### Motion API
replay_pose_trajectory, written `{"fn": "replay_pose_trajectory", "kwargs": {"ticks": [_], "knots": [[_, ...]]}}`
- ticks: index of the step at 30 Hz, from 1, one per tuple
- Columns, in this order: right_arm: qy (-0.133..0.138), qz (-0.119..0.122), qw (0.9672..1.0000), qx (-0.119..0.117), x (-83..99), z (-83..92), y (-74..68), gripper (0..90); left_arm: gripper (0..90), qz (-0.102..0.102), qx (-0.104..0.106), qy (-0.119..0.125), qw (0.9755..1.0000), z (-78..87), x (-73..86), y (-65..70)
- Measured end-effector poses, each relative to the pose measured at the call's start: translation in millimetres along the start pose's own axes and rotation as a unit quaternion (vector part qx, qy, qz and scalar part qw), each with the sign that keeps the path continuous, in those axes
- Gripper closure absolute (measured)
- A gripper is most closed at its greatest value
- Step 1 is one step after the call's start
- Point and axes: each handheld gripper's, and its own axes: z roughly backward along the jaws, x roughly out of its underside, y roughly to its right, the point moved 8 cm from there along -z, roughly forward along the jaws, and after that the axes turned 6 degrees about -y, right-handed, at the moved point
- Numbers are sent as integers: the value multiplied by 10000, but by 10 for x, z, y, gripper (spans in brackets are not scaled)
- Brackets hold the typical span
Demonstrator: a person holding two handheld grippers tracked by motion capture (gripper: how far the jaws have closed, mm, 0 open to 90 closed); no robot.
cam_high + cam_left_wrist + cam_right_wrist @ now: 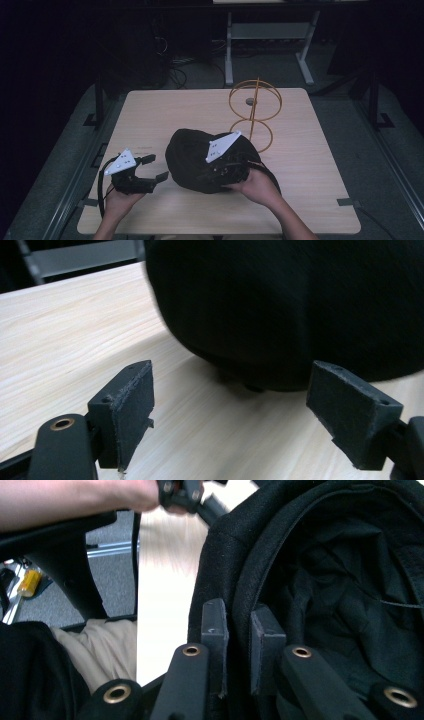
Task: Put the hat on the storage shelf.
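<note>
At the bottom of the high view, two forearms were seen entering the frame, each hand carrying a claw. The left claw [152, 168] was held low at the lower left of the frame, its jaws spread wide with nothing between them; in the left gripper view the two black pads [127, 405] stood well apart over bare wood. The black hat [200, 160] lay to the right of that claw, near but apart from it, so the free claw would have to travel rightward across the frame to meet it. In the left gripper view the dark crown [290, 310] was seen ahead, in the upper right of the frame, its lower edge just above the bench [65, 335].

The right claw [239, 645] was closed on the hat's rim: in the right gripper view the edge of the fabric was pinched between the two pads, with the hollow, lined inside of the hat opening to the right of the frame. The right hand [257, 186] was thus the nearer one, already in contact.

The hat appeared soft, matte and rounded, somewhat slumped, lying at lower centre of the bench [310, 150]. Farther off, toward the upper right, a golden wire stand [255, 112] of two rings on a post stood upright, just beyond the hat.
</note>
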Motion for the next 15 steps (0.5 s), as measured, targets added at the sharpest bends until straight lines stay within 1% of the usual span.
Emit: {"fn": "replay_pose_trajectory", "kwargs": {"ticks": [1, 2, 3, 4, 6, 7, 8, 9, 10, 11, 13, 14, 15], "knots": [[63, 30, 10000, 7, -40, 53, 9, 799, 187, -60, 132, 56, 9999, -33, -37, 68], [63, 30, 10000, 7, -40, 53, 9, 799, 186, -60, 132, 56, 9999, -33, -37, 68], [121, -47, 9999, -29, -79, 109, 2, 799, 186, -85, 182, 62, 9998, -47, -50, 96], [123, 28, 9999, -1, -85, 126, 19, 798, 184, -115, 213, 73, 9997, -54, -63, 110], [132, 13, 9999, -9, -96, 147, 18, 798, 184, -135, 343, 176, 9992, -72, -116, 155], [172, -5, 9998, -21, -117, 188, 23, 799, 184, -171, 355, 206, 9990, -82, -138, 169], [172, -5, 9998, -21, -117, 188, 23, 799, 184, -207, 395, 228, 9987, -90, -154, 182], [204, -39, 9998, -38, -126, 201, 20, 798, 184, -224, 508, 247, 9982, -104, -175, 215], [209, -50, 9998, -25, -130, 223, 29, 798, 184, -286, 553, 231, 9978, -121, -188, 243], [241, -62, 9997, -17, -137, 246, 44, 798, 184, -345, 541, 212, 9977, -143, -197, 267], [313, -87, 9995, -46, -155, 283, 49, 799, 184, -398, 599, 161, 9973, -203, -215, 310], [319, -82, 9994, -87, -165, 294, 38, 800, 185, -426, 522, 137, 9976, -232, -227, 306], [289, -37, 9995, -123, -182, 299, 14, 799, 186, -405, 532, 154, 9976, -276, -254, 300]]}}
